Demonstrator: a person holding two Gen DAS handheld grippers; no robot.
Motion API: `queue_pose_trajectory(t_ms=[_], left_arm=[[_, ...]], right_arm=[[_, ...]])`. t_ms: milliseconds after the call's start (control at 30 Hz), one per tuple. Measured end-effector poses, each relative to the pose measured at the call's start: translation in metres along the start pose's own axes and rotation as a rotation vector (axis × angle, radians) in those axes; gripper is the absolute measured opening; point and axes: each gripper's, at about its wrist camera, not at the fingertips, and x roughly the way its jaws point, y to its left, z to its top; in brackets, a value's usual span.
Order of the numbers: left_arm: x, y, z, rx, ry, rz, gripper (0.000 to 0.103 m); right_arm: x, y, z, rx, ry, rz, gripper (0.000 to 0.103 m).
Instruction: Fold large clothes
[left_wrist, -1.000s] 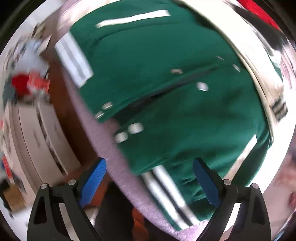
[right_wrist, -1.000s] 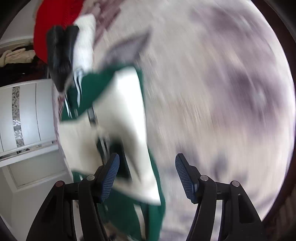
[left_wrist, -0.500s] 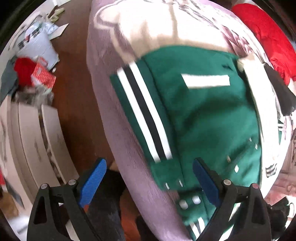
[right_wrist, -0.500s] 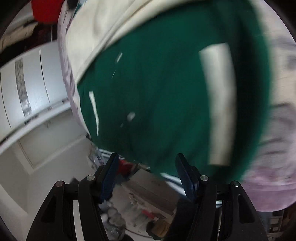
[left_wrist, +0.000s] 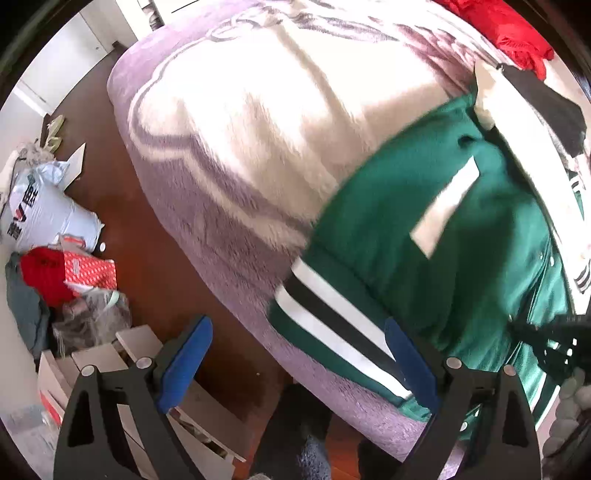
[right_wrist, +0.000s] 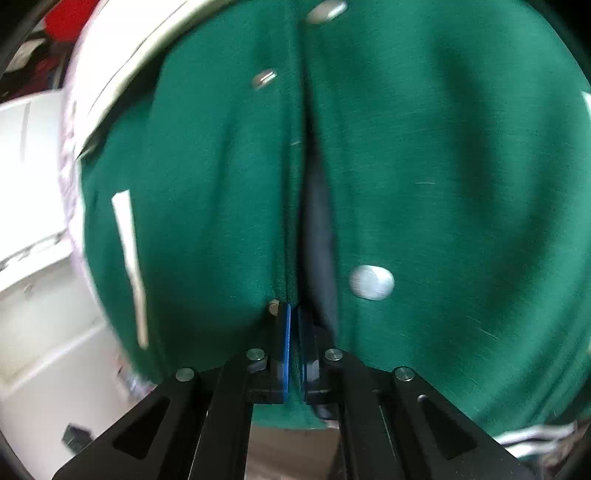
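A green varsity jacket (left_wrist: 443, 251) with cream sleeves, white snaps and a striped hem lies on a purple-and-cream blanket (left_wrist: 258, 122) over a bed. My left gripper (left_wrist: 299, 354) is open and empty, above the bed's near edge by the jacket's striped hem (left_wrist: 332, 332). In the right wrist view the jacket (right_wrist: 443, 166) fills the frame. My right gripper (right_wrist: 294, 325) is shut on the jacket's front edge beside a snap (right_wrist: 371, 282). The right gripper's black body shows at the left view's right edge (left_wrist: 554, 339).
Red clothing (left_wrist: 509, 33) lies at the bed's far corner. On the brown floor to the left sit bags, a red box (left_wrist: 88, 273) and white drawers (left_wrist: 147, 369). A white cabinet (right_wrist: 33, 221) stands left of the bed.
My right gripper has closed on the jacket's front edge after moving in close. My left gripper has swung left and back, so the jacket now sits at the right of its view.
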Motion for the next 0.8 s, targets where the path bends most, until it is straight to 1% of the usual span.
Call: queue_pose_trajectory(t_ms=[33, 100, 133, 200, 267, 333, 367, 433, 467, 500, 567, 600, 667, 700, 733, 800], left_arm=[[-0.003, 0.004, 0.003, 0.003, -0.007, -0.006, 0.095], [-0.004, 0.01, 0.012, 0.004, -0.007, -0.015, 0.095], [-0.005, 0.013, 0.016, 0.004, -0.008, -0.013, 0.095], [-0.002, 0.015, 0.024, 0.01, -0.006, -0.013, 0.095], [0.003, 0.016, 0.03, 0.021, 0.0, -0.015, 0.095], [0.005, 0.02, 0.038, 0.025, 0.007, -0.012, 0.095], [0.003, 0.02, 0.042, 0.026, 0.001, -0.019, 0.095], [-0.002, 0.018, 0.05, 0.044, -0.015, -0.016, 0.095], [-0.003, 0.016, 0.053, 0.055, -0.025, -0.015, 0.095], [-0.006, 0.01, 0.059, 0.079, -0.044, -0.017, 0.095], [-0.006, -0.004, 0.073, 0.127, -0.065, -0.025, 0.095], [-0.001, -0.013, 0.082, 0.154, -0.062, -0.045, 0.095], [0.014, -0.03, 0.099, 0.184, -0.041, -0.077, 0.095], [0.026, -0.043, 0.113, 0.202, -0.027, -0.112, 0.095], [0.033, -0.051, 0.12, 0.216, -0.022, -0.125, 0.095], [0.049, -0.076, 0.142, 0.258, -0.008, -0.165, 0.095]], right_arm=[[-0.008, -0.004, -0.004, 0.024, -0.036, -0.042, 0.001], [-0.013, -0.01, -0.007, 0.052, -0.059, -0.071, 0.001], [-0.015, -0.01, -0.009, 0.055, -0.073, -0.102, 0.001], [-0.015, -0.008, -0.008, 0.028, -0.066, -0.141, 0.001], [-0.008, 0.006, -0.004, -0.027, -0.036, -0.182, 0.002], [-0.006, 0.014, 0.0, -0.051, -0.002, -0.167, 0.004], [-0.007, 0.015, 0.004, -0.045, 0.026, -0.142, 0.004], [-0.018, 0.016, 0.011, -0.03, 0.047, -0.091, 0.004], [-0.032, 0.013, 0.021, -0.021, 0.036, -0.064, 0.007], [-0.043, 0.016, 0.028, -0.015, 0.02, -0.045, 0.012], [-0.063, 0.029, 0.042, -0.034, -0.019, -0.007, 0.055], [-0.071, 0.036, 0.05, -0.046, -0.042, -0.001, 0.06], [-0.086, 0.051, 0.066, -0.076, -0.101, -0.006, 0.062], [-0.088, 0.056, 0.075, -0.089, -0.111, -0.013, 0.062], [-0.087, 0.062, 0.082, -0.099, -0.118, -0.02, 0.062], [-0.086, 0.067, 0.085, -0.095, -0.132, -0.013, 0.062]])
